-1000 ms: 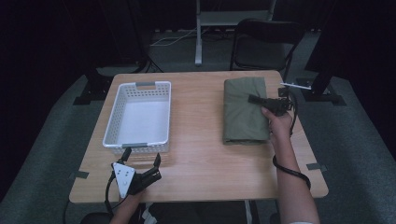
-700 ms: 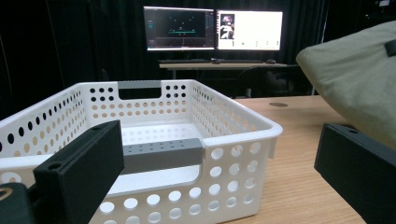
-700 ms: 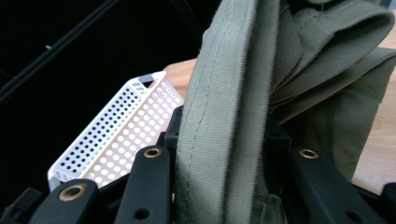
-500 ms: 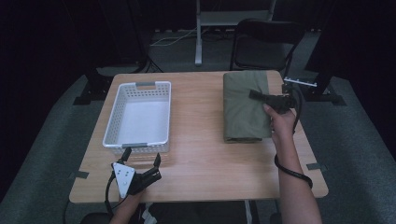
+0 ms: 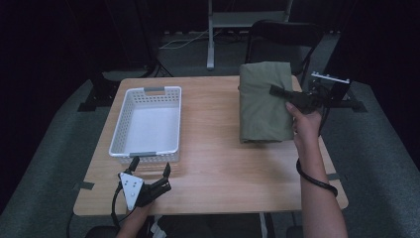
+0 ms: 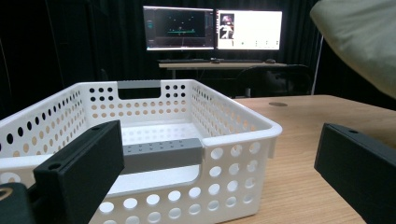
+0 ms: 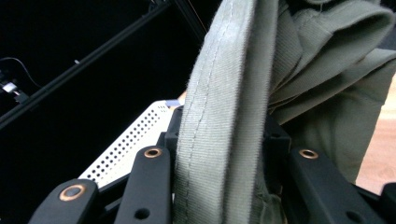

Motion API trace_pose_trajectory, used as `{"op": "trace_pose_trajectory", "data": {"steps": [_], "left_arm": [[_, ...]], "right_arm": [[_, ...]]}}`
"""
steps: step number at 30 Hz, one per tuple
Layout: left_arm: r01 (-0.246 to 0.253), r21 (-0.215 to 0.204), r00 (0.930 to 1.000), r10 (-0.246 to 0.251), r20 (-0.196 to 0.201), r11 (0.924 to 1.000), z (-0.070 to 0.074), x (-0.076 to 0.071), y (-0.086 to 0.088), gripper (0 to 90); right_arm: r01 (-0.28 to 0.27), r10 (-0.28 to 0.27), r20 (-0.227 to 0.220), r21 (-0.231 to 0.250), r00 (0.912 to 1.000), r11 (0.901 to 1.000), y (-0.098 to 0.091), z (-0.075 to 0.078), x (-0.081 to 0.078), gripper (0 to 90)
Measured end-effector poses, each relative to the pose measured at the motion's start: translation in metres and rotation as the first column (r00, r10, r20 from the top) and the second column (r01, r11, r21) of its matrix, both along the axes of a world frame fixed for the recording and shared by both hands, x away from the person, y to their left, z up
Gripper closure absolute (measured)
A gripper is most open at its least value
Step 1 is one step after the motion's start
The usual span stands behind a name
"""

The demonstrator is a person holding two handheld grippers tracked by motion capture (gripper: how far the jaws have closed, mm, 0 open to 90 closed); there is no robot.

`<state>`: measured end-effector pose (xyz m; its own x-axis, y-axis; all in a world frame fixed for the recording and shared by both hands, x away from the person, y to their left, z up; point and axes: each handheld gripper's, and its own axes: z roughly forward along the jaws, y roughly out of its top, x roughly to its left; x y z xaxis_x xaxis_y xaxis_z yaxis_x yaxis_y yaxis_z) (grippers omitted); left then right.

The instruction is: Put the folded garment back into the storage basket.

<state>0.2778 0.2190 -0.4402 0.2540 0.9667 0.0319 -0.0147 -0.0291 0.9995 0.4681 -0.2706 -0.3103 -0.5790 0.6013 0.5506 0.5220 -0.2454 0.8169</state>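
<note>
We count one white basket [image 5: 146,124] at table [image 5: 218,163] left, one folded olive cloth [image 5: 262,101] at right. Right gripper [image 5: 282,93] pinching cloth hem, jaws clamped. Left gripper [image 5: 151,183] spread, near basket's front wall.

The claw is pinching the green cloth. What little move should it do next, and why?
Probably lift the cloth a little and start carrying it toward the white basket. The right claw is shut on a folded edge, seen between its jaws in the right gripper view, and the basket sits empty across the table. The left claw waits open beside the basket.
</note>
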Motion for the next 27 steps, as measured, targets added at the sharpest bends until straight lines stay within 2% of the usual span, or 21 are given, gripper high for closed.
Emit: {"op": "trace_pose_trajectory", "data": {"steps": [6, 10, 13, 19, 24, 27], "left_arm": [[0.001, -0.002, 1.0000, -0.001, 0.001, 1.0000, 0.000, 0.000, 0.000, 2.7], [0.007, -0.002, 1.0000, -0.007, 0.002, 1.0000, 0.000, 0.000, 0.000, 2.7], [0.011, -0.002, 0.9999, -0.011, 0.002, 0.9999, 0.000, 0.000, 0.000, 2.7], [0.015, -0.001, 0.9999, -0.015, 0.002, 0.9999, 0.000, 0.000, 0.001, 2.7], [0.016, -0.001, 0.9999, -0.016, 0.001, 0.9999, 0.000, 0.000, 0.001, 2.7], [0.016, -0.001, 0.9999, -0.016, 0.001, 0.9999, 0.000, 0.000, 0.001, 2.7]], "right_arm": [[0.002, -0.002, 0.028, 0.022, 0.9996, 0.9997, -0.002, 0.010, -0.007, 65.3], [-0.004, 0.004, 0.044, 0.002, 0.9990, 1.0000, 0.000, 0.015, -0.012, 65.2], [-0.002, 0.003, 0.056, -0.011, 0.9984, 0.9999, 0.004, 0.017, -0.014, 65.3], [-0.014, 0.013, 0.061, 0.011, 0.9980, 0.9998, 0.015, 0.020, -0.013, 65.2], [-0.025, 0.026, 0.069, -0.022, 0.9973, 0.9995, 0.029, 0.022, -0.011, 65.2], [-0.038, 0.039, 0.064, -0.010, 0.9972, 0.9992, 0.036, 0.021, -0.008, 65.2]]}}
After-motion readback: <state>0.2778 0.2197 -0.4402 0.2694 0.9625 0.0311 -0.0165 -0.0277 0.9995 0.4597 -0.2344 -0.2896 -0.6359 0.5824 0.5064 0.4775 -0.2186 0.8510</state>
